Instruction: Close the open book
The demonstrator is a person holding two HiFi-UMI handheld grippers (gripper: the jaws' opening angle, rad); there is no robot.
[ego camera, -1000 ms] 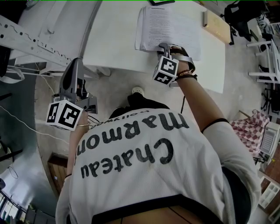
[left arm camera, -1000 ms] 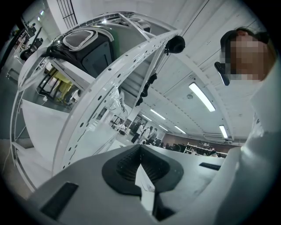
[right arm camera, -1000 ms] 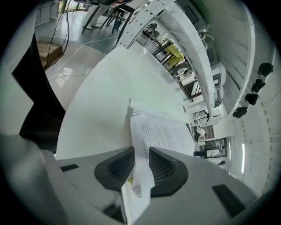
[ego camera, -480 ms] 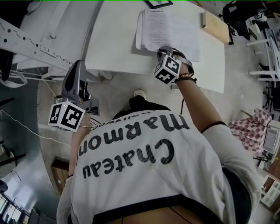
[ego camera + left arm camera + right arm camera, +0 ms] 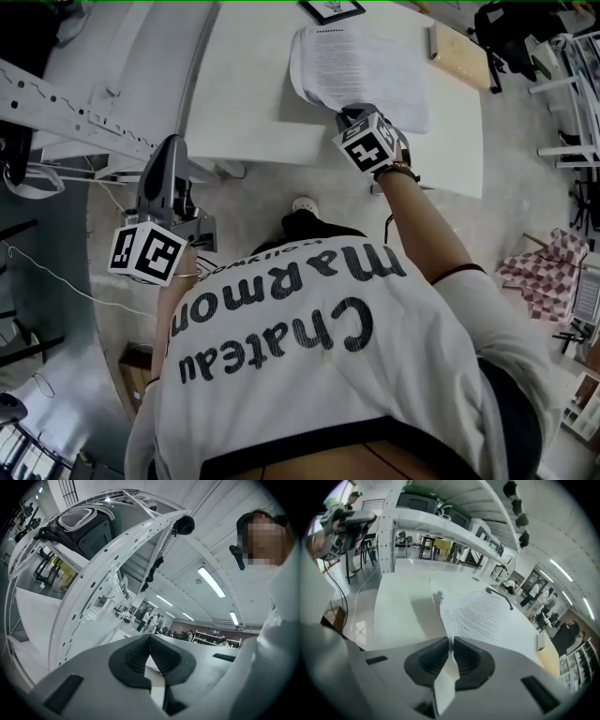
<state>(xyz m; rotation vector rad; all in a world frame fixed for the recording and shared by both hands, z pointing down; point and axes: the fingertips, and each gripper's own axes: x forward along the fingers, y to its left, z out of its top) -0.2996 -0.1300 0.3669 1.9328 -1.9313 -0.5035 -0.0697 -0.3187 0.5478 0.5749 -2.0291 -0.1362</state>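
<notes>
The open book (image 5: 361, 61) lies on the white table (image 5: 244, 84) with printed pages facing up. My right gripper (image 5: 349, 114) sits at the book's near edge. In the right gripper view its jaws have just been closing and my right gripper (image 5: 451, 641) is shut on the edge of a page (image 5: 446, 681), which runs up between the pads from the book (image 5: 487, 616). My left gripper (image 5: 169, 148) hangs off the table to the left, over the floor. In the left gripper view my left gripper (image 5: 150, 639) has its pad tips together and holds nothing.
A wooden board (image 5: 464, 52) lies at the table's right end and a framed picture (image 5: 330, 9) stands beyond the book. A white perforated metal frame (image 5: 66, 103) runs along the left. A checked cloth (image 5: 548, 272) is on the floor at right.
The right gripper's marker cube has rolled about its own axis and shifted slightly toward the book. The left gripper has barely moved.
</notes>
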